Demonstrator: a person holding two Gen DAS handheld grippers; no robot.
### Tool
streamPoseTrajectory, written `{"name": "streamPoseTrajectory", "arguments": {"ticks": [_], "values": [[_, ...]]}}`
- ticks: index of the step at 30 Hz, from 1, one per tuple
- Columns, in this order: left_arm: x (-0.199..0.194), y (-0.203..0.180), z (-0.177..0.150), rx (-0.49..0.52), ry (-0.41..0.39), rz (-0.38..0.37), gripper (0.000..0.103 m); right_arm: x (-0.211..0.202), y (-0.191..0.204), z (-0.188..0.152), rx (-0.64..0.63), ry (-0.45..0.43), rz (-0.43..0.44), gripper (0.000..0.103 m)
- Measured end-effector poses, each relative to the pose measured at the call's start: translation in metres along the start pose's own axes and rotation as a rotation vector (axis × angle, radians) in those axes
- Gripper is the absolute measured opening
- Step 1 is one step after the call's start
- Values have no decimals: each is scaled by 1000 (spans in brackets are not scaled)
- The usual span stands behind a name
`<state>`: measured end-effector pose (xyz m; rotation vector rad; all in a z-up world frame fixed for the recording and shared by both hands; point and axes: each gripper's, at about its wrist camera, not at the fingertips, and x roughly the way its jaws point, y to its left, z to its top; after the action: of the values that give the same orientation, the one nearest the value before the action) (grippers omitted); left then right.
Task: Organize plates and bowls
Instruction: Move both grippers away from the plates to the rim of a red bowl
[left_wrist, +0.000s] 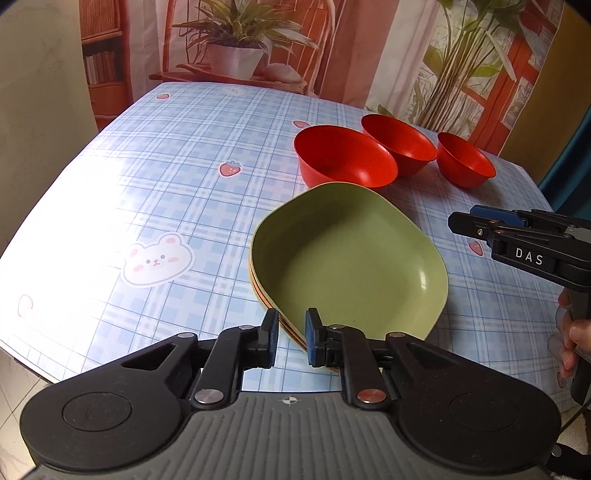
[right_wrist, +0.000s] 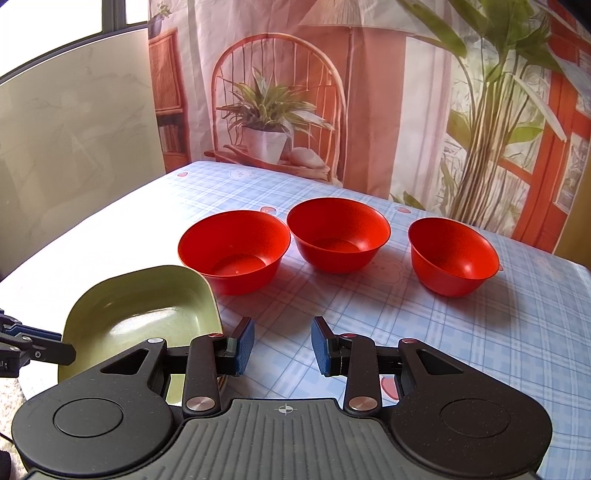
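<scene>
Closest to me, my left tongs (left_wrist: 291, 338) are pinched on the near rim of the green plate (left_wrist: 351, 254), one pad outside the rim, the other just inside. That plate sits on top of a small stack; orange and yellowish edges of the lower plates (left_wrist: 264, 301) show beneath its left side. The stack rests near my edge of the bench (left_wrist: 166, 147), on the blue checked cloth.

My right tongs (right_wrist: 282, 345) hang partly spread with nothing between the pads, just right of the plate stack. Beyond them three red bowls stand upright in a row: the left bowl (right_wrist: 234, 251) and the middle bowl (right_wrist: 338, 234) almost touching, the right bowl (right_wrist: 454, 254) a little apart.

I judge the step in hand is settling or shifting the plate stack. To do it well I should keep the grip square on the rim so the plate does not tip, and move low and slowly so the lower plates stay aligned. The left bowl sits just behind the stack's far corner, so I should not push forward into it.
</scene>
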<state>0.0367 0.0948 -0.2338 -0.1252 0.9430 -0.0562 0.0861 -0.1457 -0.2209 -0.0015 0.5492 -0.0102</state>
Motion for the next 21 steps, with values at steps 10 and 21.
{"name": "streamPoseTrajectory", "arguments": {"ticks": [10,21], "values": [[-16,1,14,-4,-79,11,52,-1,-1,0,1,-1,-1,32],[-24,-7,45,22,-157,12,52,-1,-7,4,6,-11,-14,32]]}}
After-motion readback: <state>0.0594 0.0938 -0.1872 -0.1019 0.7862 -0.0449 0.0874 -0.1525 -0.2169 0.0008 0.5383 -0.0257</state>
